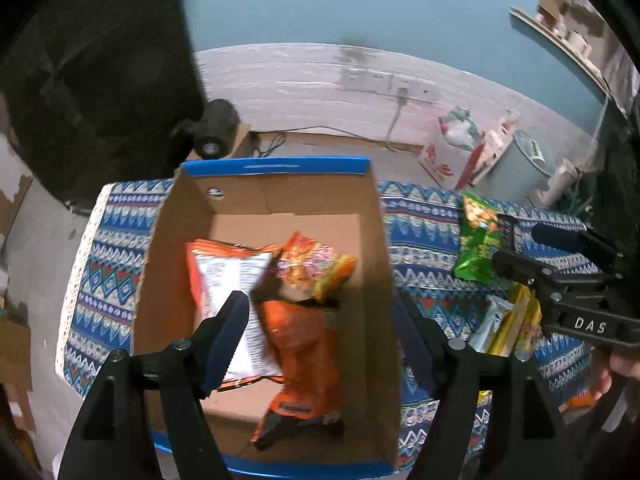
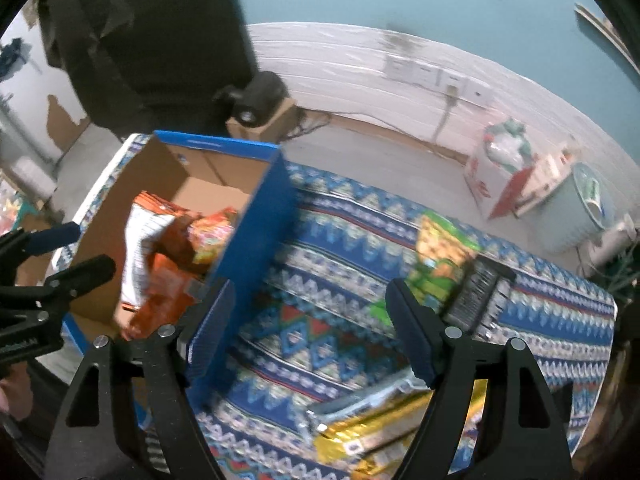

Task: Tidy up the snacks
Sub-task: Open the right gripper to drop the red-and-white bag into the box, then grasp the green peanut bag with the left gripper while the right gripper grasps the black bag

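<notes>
Both grippers stand with their jaws apart and nothing between them: the left gripper (image 1: 320, 336) hangs over the open cardboard box (image 1: 372, 264), and the right gripper (image 2: 308, 328) is out over the patterned cloth on the table (image 2: 320, 280), just beside the box's blue wall. Three packets already lie inside, a white-backed orange bag (image 1: 232, 280), a yellow and pink packet (image 1: 316, 264) and a darker orange bag (image 1: 304, 344), heaped loosely on one another. Still out on the table are the green packet (image 2: 436, 256), a dark packet (image 2: 480, 292) touching it, and the gold packets (image 2: 384, 432) near the front edge. To my eye the trouble lies with those gold ones: they overlap, so a grab could pinch two, or nudge one off the edge. The green and dark packets sit so close that taking one may drag the other. The right gripper's nearer finger also looks close enough to the box wall to knock it askew.
</notes>
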Available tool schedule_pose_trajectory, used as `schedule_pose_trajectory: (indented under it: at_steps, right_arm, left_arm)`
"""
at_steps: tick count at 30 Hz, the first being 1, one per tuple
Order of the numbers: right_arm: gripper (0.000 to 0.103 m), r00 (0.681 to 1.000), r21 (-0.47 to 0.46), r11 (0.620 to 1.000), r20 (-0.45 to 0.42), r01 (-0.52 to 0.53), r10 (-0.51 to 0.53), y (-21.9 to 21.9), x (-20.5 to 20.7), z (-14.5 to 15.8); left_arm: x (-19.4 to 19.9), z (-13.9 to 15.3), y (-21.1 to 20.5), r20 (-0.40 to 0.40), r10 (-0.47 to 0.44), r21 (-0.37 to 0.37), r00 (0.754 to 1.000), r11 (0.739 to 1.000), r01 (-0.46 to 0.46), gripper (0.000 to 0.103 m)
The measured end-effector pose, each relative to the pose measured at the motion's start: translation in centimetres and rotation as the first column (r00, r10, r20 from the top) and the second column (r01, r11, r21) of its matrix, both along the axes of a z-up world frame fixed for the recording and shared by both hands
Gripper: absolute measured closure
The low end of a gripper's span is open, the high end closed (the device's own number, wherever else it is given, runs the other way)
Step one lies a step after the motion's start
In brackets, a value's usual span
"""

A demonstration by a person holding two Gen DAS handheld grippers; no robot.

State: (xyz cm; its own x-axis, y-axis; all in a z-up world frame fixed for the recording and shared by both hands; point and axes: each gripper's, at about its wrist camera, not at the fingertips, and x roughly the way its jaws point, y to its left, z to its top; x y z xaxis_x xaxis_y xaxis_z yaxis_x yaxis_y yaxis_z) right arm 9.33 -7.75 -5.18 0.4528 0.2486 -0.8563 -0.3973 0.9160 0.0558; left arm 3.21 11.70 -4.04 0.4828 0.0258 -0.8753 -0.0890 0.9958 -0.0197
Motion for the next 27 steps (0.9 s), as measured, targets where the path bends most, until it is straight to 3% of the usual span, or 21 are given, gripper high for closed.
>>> schedule_pose_trajectory:
  at_steps: [15, 27]
  right_arm:
    - [0.025, 0.983, -0.009, 0.984, -0.032, 0.180, -0.180, -11.1, -0.8, -1.2]
    - [0.024, 0.932, -0.053, 0.936, -0.088, 0.349, -0.353, -19.8, -1.6, -4.5]
  left_arm:
    - [1.7, -1.2, -8.6, -0.018, -0.170, 0.024, 0.985, 0.985, 0.170, 0.028]
    - [3.6, -4.1, -13.6, -0.082, -0.255, 0.000, 0.963, 0.967, 0.256, 0.028]
